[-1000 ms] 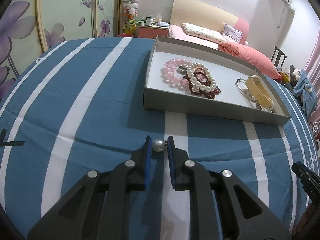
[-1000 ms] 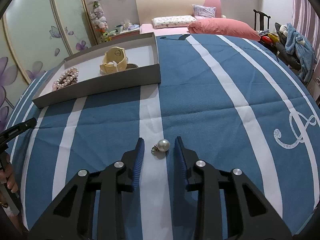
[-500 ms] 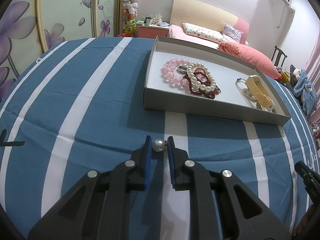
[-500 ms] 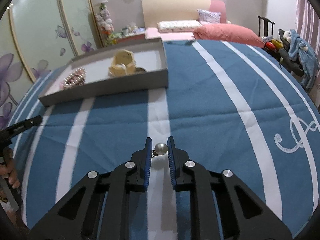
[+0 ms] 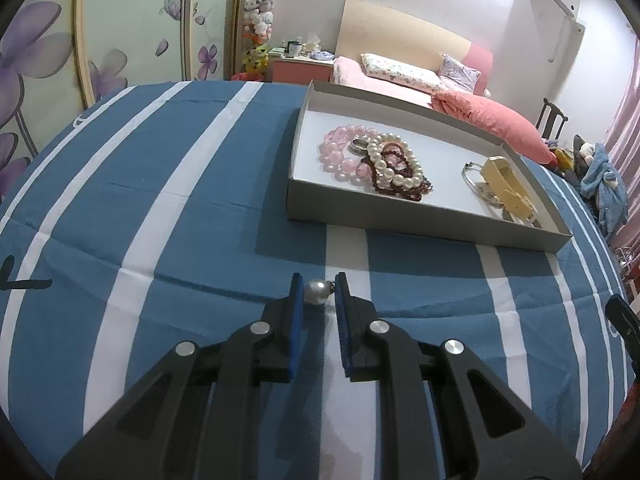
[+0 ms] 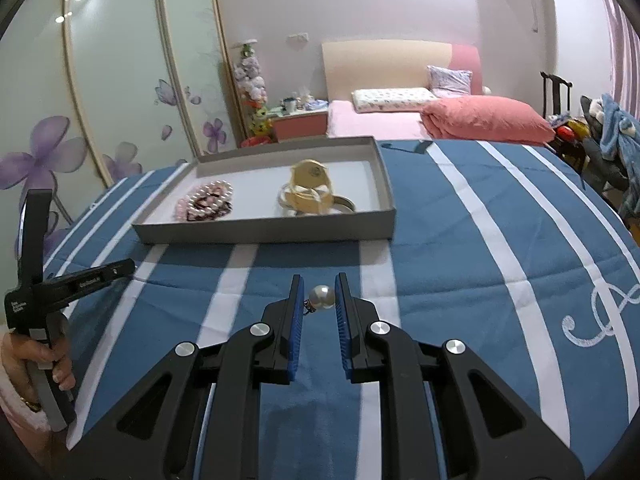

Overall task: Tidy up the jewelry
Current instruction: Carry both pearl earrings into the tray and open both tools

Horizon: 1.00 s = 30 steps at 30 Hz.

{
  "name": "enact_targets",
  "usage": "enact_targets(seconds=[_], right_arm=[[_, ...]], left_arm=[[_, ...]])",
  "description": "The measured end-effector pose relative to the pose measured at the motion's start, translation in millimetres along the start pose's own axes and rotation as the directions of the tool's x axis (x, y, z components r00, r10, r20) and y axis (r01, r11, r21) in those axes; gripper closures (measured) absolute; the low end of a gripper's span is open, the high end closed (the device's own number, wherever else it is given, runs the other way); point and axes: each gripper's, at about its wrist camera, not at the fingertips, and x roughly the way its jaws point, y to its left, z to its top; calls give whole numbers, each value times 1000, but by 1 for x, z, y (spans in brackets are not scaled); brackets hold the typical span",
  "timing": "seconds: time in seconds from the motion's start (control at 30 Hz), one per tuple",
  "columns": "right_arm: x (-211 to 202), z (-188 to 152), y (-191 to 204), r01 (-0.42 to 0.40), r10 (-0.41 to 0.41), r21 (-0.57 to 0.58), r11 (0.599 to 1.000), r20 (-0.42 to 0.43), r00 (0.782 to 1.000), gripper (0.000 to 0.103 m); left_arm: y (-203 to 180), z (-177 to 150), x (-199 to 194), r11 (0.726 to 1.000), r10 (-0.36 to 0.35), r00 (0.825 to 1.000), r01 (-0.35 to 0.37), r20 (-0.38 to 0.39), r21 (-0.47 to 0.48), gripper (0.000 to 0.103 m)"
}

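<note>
Showing no legible writing, the left gripper [image 5: 318,291] clamps a pearl earring [image 5: 316,292].

No lettering anywhere is sharp enough to read.

Tray: we see the tray [image 5: 420,226] on the tabletop [image 5: 200,200], beyond both grippers.
Bracelets: in the left wrist view, we find the bead bracelets [image 5: 376,162] heaped in the tray's left part.
Watch: the watch [image 5: 506,190] lies in its right part, well apart from them.
Bed: the bed [image 6: 400,116] stands behind the tabletop.
</note>
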Motion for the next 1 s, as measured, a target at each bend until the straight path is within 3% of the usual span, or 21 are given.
enact_targets(seconds=[0.27, 0.63, 1.0], right_arm=[[-10, 9, 13, -31, 32, -16, 999, 78, 996, 86], [-19, 25, 29, -38, 48, -57, 998, 186, 981, 86], [-19, 30, 41, -35, 52, -79, 996, 226, 973, 86]], left_arm=[[-7, 0, -23, 1000, -1, 996, -1, 84, 31, 87], [-18, 4, -69, 996, 23, 961, -46, 275, 75, 87], [-27, 1, -78, 994, 25, 946, -58, 322, 95, 87]])
